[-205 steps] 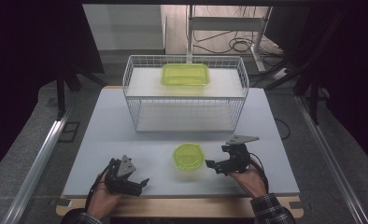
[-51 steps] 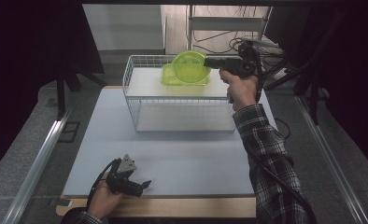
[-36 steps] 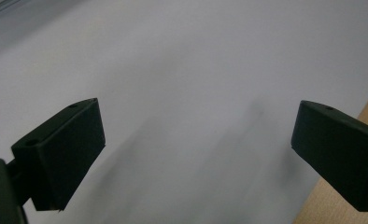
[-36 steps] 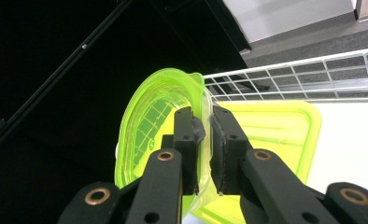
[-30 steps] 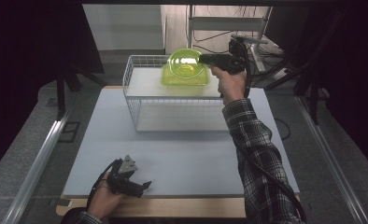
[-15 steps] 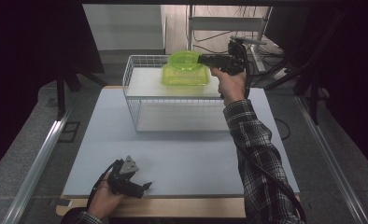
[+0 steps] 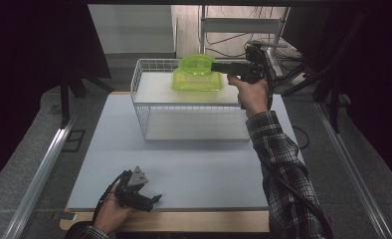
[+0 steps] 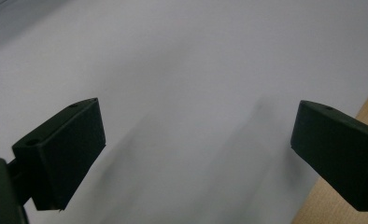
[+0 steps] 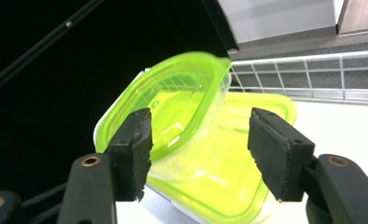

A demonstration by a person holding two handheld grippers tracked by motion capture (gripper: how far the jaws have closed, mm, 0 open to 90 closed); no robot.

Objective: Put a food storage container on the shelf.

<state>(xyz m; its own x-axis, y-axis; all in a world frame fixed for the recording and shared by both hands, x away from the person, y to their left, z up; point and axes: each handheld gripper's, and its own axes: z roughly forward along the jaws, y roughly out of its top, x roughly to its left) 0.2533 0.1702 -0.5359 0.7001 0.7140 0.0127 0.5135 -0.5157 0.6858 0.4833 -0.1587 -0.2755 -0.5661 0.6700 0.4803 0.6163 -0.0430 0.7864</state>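
Stage: bowl (image 7: pixel 198 63) delivered onto tray (image 7: pixel 196 82) in basket (image 7: pixel 139 107) | right gripper (image 7: pixel 219 66) jaws just spreading, bowl between, unpinched | left gripper (image 7: pixel 151 201) spread, idle | remaining: withdraw.

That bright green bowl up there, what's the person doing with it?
The person's right gripper has just been opening its jaws around a round see-through green plastic bowl, letting it go. The bowl lies tilted in a square green plastic tray, which sits on top of a white wire basket at the far end of the table. The left gripper rests open near the table's front edge, holding nothing.
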